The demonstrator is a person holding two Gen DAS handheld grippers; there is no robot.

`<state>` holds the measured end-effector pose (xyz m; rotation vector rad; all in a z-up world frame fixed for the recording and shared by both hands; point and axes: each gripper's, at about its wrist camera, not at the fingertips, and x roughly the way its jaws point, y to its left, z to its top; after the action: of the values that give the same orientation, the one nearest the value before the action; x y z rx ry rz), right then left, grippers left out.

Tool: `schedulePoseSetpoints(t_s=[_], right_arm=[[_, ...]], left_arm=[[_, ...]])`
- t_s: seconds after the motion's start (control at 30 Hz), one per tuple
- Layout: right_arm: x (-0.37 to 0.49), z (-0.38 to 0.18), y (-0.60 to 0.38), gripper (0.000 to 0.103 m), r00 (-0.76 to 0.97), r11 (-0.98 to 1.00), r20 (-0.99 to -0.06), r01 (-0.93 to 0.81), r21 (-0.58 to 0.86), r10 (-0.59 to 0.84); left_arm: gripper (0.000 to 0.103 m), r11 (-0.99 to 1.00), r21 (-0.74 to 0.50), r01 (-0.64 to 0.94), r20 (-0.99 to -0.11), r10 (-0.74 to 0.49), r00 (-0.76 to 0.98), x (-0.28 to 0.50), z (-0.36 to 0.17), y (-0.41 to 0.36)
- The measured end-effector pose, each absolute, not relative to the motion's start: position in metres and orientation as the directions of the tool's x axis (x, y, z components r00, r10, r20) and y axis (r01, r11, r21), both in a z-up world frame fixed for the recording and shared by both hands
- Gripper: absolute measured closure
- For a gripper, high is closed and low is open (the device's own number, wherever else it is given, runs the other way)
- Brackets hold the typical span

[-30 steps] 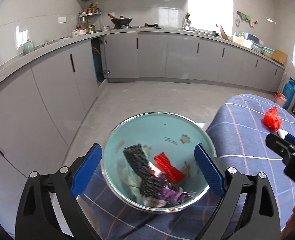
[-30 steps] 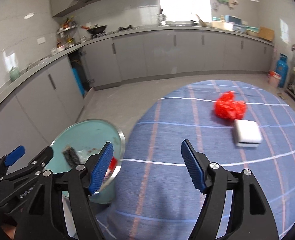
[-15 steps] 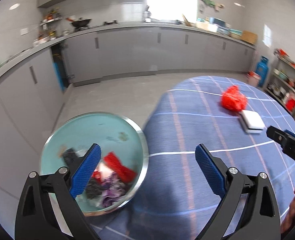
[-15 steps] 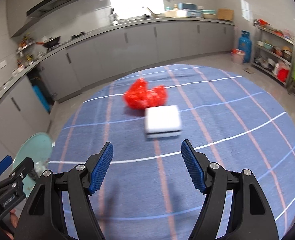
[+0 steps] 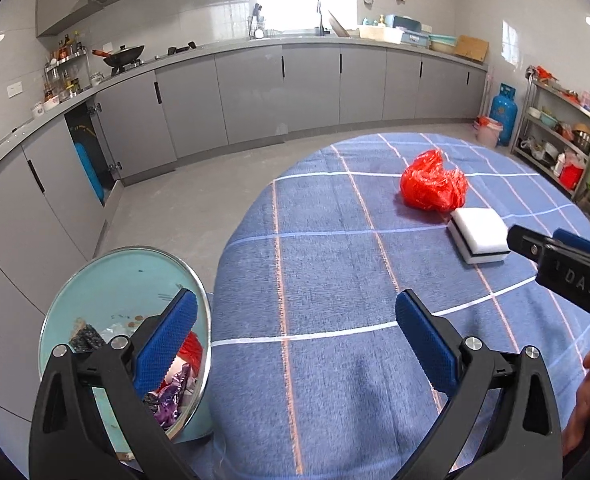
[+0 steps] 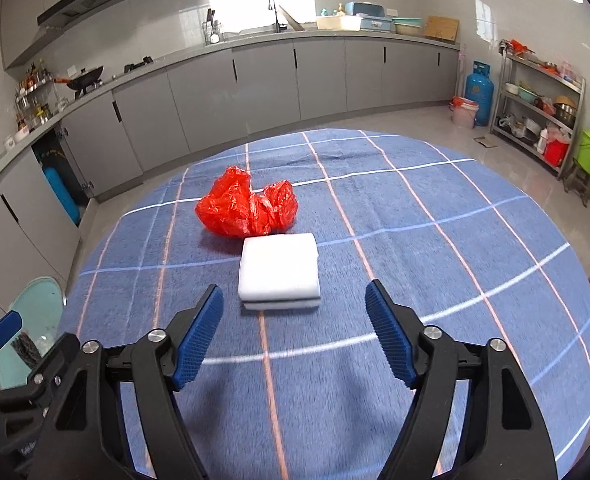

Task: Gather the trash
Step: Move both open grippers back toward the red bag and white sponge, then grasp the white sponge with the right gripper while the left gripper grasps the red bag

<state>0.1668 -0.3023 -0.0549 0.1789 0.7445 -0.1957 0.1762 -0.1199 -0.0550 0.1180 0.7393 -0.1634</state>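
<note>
A crumpled red plastic bag (image 6: 247,208) lies on the blue checked tablecloth (image 6: 415,240), with a white sponge block (image 6: 279,272) right in front of it. My right gripper (image 6: 295,334) hovers just short of the sponge, its jaws opening with nothing between them. My left gripper (image 5: 295,340) stands open and empty over the table's left edge. A teal bin (image 5: 119,280) with a metal rim sits beside the table at lower left; it holds red, black and purple scraps. The bag (image 5: 433,184) and sponge (image 5: 479,236) lie far right in the left wrist view.
Grey kitchen cabinets (image 6: 255,92) run along the back wall. A blue gas cylinder (image 6: 479,94) and a metal shelf rack (image 6: 535,116) stand at the right. A person's hand (image 5: 587,396) holds the right gripper's handle at the left wrist view's right edge.
Both grippers have swung right, from over the bin toward the table. The bag and sponge now sit centred ahead of the right gripper, whose jaws have widened slightly.
</note>
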Motion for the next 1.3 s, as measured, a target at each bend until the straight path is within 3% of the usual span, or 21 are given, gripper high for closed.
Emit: schedulePoseSetpoints(t_s=[0.4,0.47,0.73,0.93,1.07,1.3], right_arm=[[0.224,-0.085,-0.3,0.031,0.636,0.977,-0.765,0.207,0.045,-0.1],[0.226,-0.09,-0.301,0.047,0.624,0.977,-0.776,0.205,0.051,-0.09],[0.211,-0.074,-0.317,0.048,0.663,0.969,-0.744,0.231,0.091,-0.088],[0.204,-0.053,-0.342,0.048,0.689,0.958,-0.707,0.279,0.06,-0.157],[0.206,-0.054,-0.362,0.048,0.682,0.951,-0.711,0.302,0.064,-0.169],[0.202,-0.066,-0.385,0.048,0.662,0.939,-0.731,0.332,0.09,-0.164]], left_arm=[[0.006,0.982,0.048,0.182,-0.704,-0.096,0.704,0.211,-0.068,-0.127],[0.006,0.983,0.04,0.181,-0.709,-0.1,0.698,0.215,-0.07,-0.127],[0.006,0.975,0.057,0.215,-0.715,-0.11,0.69,0.226,-0.069,-0.14],[0.007,0.964,-0.006,0.265,-0.695,-0.195,0.692,0.242,-0.05,-0.168],[0.016,0.953,-0.013,0.303,-0.686,-0.229,0.691,0.26,-0.046,-0.196],[0.021,0.941,-0.09,0.326,-0.718,-0.288,0.634,0.295,-0.054,-0.245]])
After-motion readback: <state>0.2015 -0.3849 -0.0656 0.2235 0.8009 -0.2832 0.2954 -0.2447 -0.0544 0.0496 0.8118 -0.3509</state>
